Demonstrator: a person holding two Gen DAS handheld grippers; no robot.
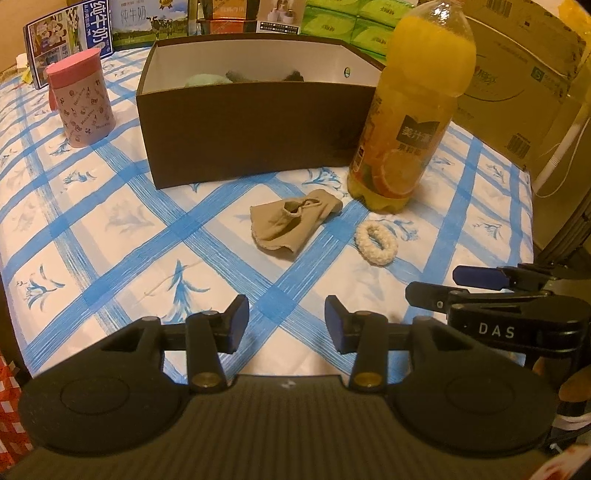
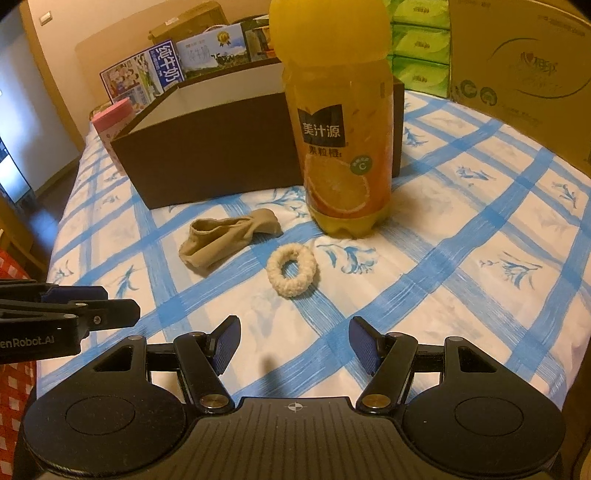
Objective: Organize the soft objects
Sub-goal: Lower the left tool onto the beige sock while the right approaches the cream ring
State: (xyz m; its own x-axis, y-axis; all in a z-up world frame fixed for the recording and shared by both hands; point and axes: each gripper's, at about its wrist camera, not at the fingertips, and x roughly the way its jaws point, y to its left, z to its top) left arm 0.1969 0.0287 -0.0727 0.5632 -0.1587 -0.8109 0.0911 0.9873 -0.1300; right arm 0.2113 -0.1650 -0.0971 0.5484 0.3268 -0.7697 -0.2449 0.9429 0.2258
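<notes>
A tan sock (image 1: 288,223) (image 2: 225,236) lies crumpled on the blue-checked cloth in front of a brown open box (image 1: 251,129) (image 2: 207,162). A cream fluffy hair scrunchie (image 1: 376,243) (image 2: 291,271) lies just right of the sock. Soft items, one pale green (image 1: 205,79), show inside the box. My left gripper (image 1: 286,325) is open and empty, near the table's front, short of the sock. My right gripper (image 2: 293,343) is open and empty, just short of the scrunchie. Each gripper shows at the edge of the other's view.
A tall orange juice bottle (image 1: 410,110) (image 2: 343,122) stands right of the box, behind the scrunchie. A pink lidded cup (image 1: 81,99) (image 2: 110,120) stands left of the box. Milk cartons (image 1: 96,26), green tissue packs (image 2: 421,48) and cardboard boxes (image 2: 524,74) line the back and right.
</notes>
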